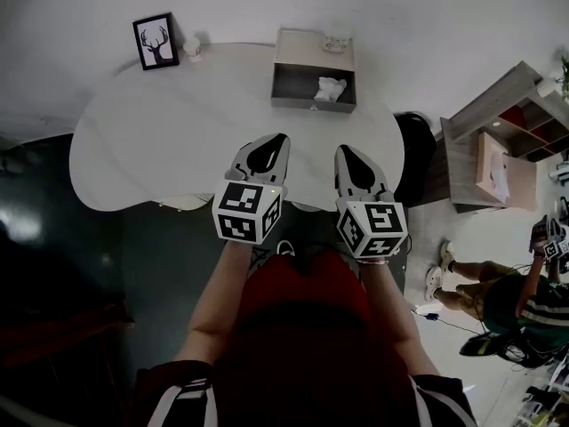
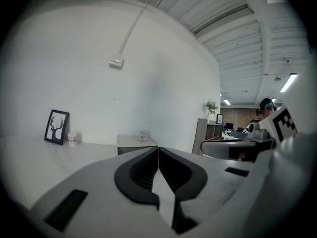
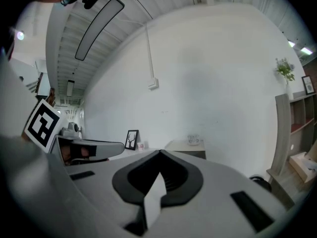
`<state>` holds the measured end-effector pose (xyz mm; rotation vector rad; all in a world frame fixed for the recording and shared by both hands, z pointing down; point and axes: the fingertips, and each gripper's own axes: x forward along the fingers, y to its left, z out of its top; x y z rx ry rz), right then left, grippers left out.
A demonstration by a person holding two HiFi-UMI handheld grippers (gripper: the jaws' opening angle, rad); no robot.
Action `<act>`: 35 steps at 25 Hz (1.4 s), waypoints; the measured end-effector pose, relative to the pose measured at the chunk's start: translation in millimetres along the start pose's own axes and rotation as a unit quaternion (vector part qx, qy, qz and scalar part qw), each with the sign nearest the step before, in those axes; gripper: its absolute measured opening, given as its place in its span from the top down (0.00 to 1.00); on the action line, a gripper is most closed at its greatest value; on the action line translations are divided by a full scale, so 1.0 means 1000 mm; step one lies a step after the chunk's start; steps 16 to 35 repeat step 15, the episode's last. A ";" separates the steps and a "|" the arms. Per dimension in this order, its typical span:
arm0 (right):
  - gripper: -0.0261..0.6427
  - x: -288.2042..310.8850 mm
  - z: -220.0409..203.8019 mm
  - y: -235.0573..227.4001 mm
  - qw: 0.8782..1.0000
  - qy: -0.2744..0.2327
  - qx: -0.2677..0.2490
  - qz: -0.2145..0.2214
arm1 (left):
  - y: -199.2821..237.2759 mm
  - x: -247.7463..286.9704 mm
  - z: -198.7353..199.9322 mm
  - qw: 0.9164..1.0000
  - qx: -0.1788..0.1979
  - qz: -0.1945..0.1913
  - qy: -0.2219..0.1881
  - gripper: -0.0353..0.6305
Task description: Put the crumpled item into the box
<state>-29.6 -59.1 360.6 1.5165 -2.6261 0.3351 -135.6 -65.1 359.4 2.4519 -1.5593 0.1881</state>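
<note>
Both tongs idle over near edge of white rounded table (image 1: 169,132). L gripper (image 1: 278,142): jaws pressed together, nothing btw them. R gripper (image 1: 343,151): same, tips meeting, empty. White crumpled paper wad (image 1: 331,88) lies inside grey open-fronted box (image 1: 293,84) at far side of table, well apart from both grippers. Judgement: placement step looks done, task approx complete. Next move, if any: no re-grasp needed, just check wad sits fully within box.

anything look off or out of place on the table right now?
Nothing is spilled or askew. One oddity: the white crumpled item already lies inside the open grey box on the white table, while the left gripper and right gripper are shut and empty.
</note>
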 end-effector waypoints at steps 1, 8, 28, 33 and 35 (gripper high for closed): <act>0.94 -0.001 0.000 0.000 1.000 -0.001 0.000 0.002 | -0.001 -0.002 -0.001 1.000 -0.001 0.002 -0.002 0.90; 0.94 -0.009 0.001 -0.004 1.000 -0.004 -0.005 0.014 | -0.009 -0.011 -0.003 1.000 -0.004 0.023 -0.009 0.90; 0.94 -0.026 0.005 -0.019 1.000 -0.008 -0.003 0.026 | -0.028 -0.014 -0.005 0.999 -0.013 0.043 -0.010 0.90; 0.94 -0.026 0.005 -0.019 1.000 -0.008 -0.003 0.026 | -0.028 -0.014 -0.005 0.999 -0.013 0.043 -0.010 0.90; 0.94 -0.026 0.005 -0.019 1.000 -0.008 -0.003 0.026 | -0.028 -0.014 -0.005 0.999 -0.013 0.043 -0.010 0.90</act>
